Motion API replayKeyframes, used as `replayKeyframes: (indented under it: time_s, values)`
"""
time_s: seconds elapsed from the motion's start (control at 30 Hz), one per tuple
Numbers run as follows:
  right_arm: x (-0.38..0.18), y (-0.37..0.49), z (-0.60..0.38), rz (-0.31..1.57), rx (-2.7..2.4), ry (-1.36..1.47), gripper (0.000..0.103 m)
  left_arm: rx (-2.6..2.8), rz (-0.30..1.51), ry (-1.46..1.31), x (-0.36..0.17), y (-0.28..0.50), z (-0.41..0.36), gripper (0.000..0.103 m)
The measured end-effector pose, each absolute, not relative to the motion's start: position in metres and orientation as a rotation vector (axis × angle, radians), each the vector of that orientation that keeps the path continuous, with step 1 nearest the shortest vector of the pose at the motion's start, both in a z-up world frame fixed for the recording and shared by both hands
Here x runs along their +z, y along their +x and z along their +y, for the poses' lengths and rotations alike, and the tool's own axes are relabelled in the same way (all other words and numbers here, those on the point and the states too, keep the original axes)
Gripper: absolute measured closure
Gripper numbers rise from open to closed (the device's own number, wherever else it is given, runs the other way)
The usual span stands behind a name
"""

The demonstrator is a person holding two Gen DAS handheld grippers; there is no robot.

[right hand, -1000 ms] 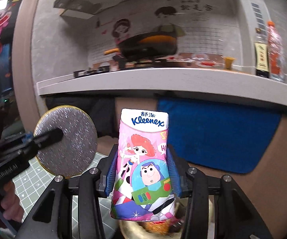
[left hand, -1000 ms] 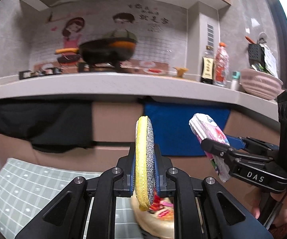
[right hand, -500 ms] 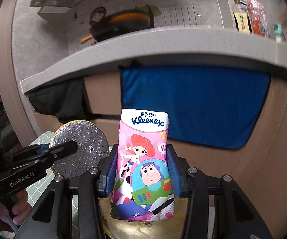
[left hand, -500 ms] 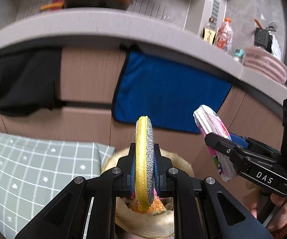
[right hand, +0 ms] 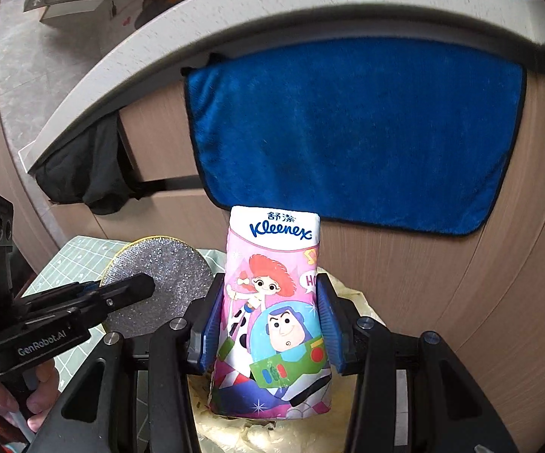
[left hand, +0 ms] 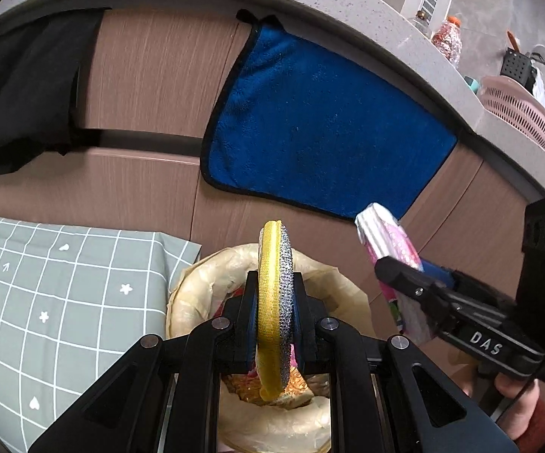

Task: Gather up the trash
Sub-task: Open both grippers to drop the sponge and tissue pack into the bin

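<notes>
Trash: one scouring pad in left jaws, one tissue pack in right.

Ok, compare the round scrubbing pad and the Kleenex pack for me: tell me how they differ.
The scrubbing pad is a thin round disc, glittery silver on one face and yellow on the other; the Kleenex pack is a plump oblong printed with cartoon figures on pink. The pad sits in the left tool with its jaws close together; the pack fills the right tool with its jaws wide. Both are clamped upright above the lined trash bin.
</notes>
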State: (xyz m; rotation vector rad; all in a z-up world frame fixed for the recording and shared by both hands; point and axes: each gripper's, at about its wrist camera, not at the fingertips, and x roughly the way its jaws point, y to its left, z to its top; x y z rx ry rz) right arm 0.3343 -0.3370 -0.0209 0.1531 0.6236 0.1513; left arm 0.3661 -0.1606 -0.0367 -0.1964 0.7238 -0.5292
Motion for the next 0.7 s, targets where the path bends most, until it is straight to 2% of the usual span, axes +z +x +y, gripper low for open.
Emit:
replayKeyframes:
  time_s: [0.07, 0.1, 0.17, 0.2, 0.3, 0.7]
  values:
    - [-0.023, 0.336, -0.339, 0.632, 0.151, 0.167, 0.058, -0.549, 0.728, -0.218, -0.035, 0.369, -0.158, 0.081]
    - [-0.024, 0.338, -0.34, 0.635, 0.15, 0.176, 0.057, -0.565, 0.738, -0.233, -0.034, 0.371, -0.156, 0.071]
    - [-0.026, 0.339, -0.341, 0.647, 0.126, 0.185, 0.056, -0.58, 0.739, -0.271, -0.031, 0.372, -0.151, 0.057]
    - [-0.026, 0.339, -0.341, 0.648, 0.121, 0.189, 0.055, -0.579, 0.724, -0.303, -0.028, 0.371, -0.145, 0.055]
    - [-0.025, 0.334, -0.341, 0.646, 0.126, 0.213, 0.055, -0.553, 0.682, -0.343, -0.017, 0.364, -0.131, 0.052]
    - [-0.022, 0.333, -0.316, 0.641, 0.068, 0.124, 0.052, -0.435, 0.579, -0.312, 0.033, 0.297, -0.074, 0.052]
